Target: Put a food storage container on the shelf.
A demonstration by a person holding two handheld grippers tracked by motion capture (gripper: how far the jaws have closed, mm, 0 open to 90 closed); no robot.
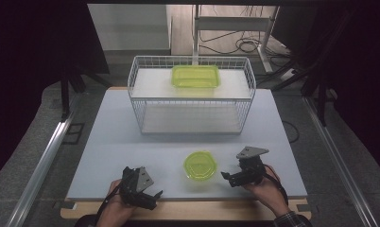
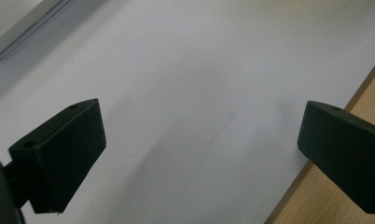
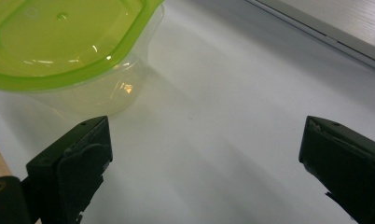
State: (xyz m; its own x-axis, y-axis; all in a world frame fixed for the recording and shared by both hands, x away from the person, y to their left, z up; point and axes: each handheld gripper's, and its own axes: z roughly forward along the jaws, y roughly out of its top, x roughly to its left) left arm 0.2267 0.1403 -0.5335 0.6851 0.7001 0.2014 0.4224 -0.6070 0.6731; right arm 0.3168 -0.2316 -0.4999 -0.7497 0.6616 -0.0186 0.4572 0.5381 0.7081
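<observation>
Two handheld grippers rest near the front edge of a smooth, pale grey worktop (image 1: 112, 142) with a wooden border, in a dim room with dark surrounds. Left gripper (image 1: 150, 195): black jaws wide apart, holding nothing. Centre: a round, clear plastic tub (image 1: 200, 165) with a glossy lime-green lid, standing just beside the right gripper (image 1: 227, 178), whose jaws also gape empty. Behind, a white wire basket (image 1: 145, 75) holds a rectangular green tub (image 1: 195, 76).

A pale grey surface (image 1: 112, 156) with a wooden front edge stands on grey carpeted floor (image 1: 32, 142), flanked by metal rails (image 1: 41, 161). Beyond it, a white metal frame (image 1: 235, 23) and loose black cables (image 1: 247, 45) sit amid dark surroundings.
</observation>
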